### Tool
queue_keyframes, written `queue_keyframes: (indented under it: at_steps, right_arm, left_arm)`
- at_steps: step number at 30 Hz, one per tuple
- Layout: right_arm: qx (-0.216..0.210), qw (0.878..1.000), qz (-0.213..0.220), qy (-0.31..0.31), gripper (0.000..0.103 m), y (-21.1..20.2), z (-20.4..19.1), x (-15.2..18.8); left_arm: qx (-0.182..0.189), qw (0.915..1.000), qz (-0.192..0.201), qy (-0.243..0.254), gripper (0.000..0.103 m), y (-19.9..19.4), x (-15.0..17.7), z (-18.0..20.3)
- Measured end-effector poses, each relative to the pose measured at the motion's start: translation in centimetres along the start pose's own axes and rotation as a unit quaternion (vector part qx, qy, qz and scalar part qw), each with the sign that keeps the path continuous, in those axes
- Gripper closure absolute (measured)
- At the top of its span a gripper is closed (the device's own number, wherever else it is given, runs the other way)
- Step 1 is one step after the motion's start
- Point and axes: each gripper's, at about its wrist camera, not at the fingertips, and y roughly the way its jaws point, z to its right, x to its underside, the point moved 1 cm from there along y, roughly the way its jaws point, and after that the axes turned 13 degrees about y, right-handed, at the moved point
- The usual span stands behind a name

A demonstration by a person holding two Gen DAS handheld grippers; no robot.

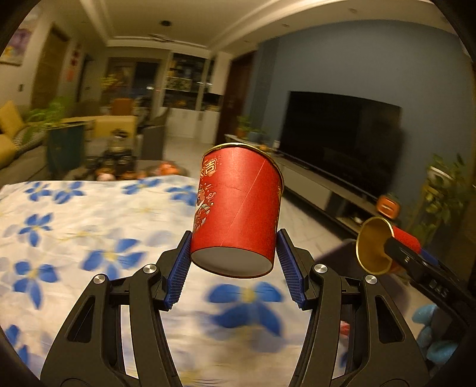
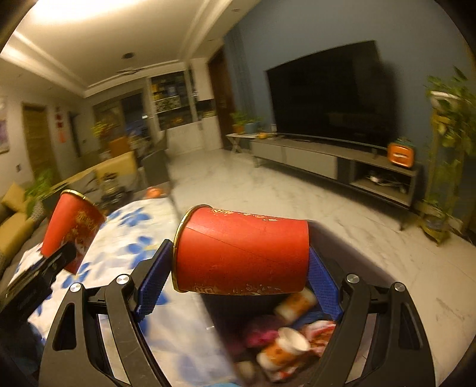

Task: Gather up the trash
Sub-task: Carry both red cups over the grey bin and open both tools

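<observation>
1. Right gripper [image 2: 241, 265] clamps a red cup [image 2: 242, 251] sideways over the bin [image 2: 366, 268], which already holds cups.
2. Left gripper [image 1: 235, 256] grips another cup [image 1: 238, 208] above the flowered surface [image 1: 74, 223]; both remain undropped.

Dim warm indoor light, ceiling glow [image 2: 74, 9] blown out upper left. Motion blur on floral cloth [image 1: 89, 238], far room soft. Fisheye bending, dark vignette at edges.
</observation>
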Motion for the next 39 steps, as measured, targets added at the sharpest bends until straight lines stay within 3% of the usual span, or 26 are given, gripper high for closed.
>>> queue_keyframes:
  at_steps: [7, 12, 22, 27, 39]
  right_arm:
    - [0.048, 0.998, 0.015, 0.025, 0.021, -0.2, 5.7, -0.6]
    - [0.061, 0.998, 0.012, 0.033, 0.021, 0.8, 7.1, -0.6]
    - [0.064, 0.997, 0.016, 0.039, 0.021, 1.7, 8.7, -1.1]
    - [0.065, 0.997, 0.016, 0.047, 0.018, 1.7, 9.3, -1.3]
    - [0.062, 0.998, 0.018, 0.024, 0.013, 0.3, 7.7, -0.6]
  left_arm:
    - [0.067, 0.9972, -0.003, 0.033, 0.048, 2.7, 0.6, 6.2]
    - [0.102, 0.9934, -0.012, 0.05, 0.048, 4.6, 1.4, 9.2]
    - [0.154, 0.9854, -0.028, 0.067, 0.047, 7.0, 2.2, 11.3]
    - [0.147, 0.9866, -0.035, 0.063, 0.026, 7.4, 2.7, 10.8]
    - [0.076, 0.9955, -0.044, 0.035, 0.009, 6.0, 3.0, 6.8]
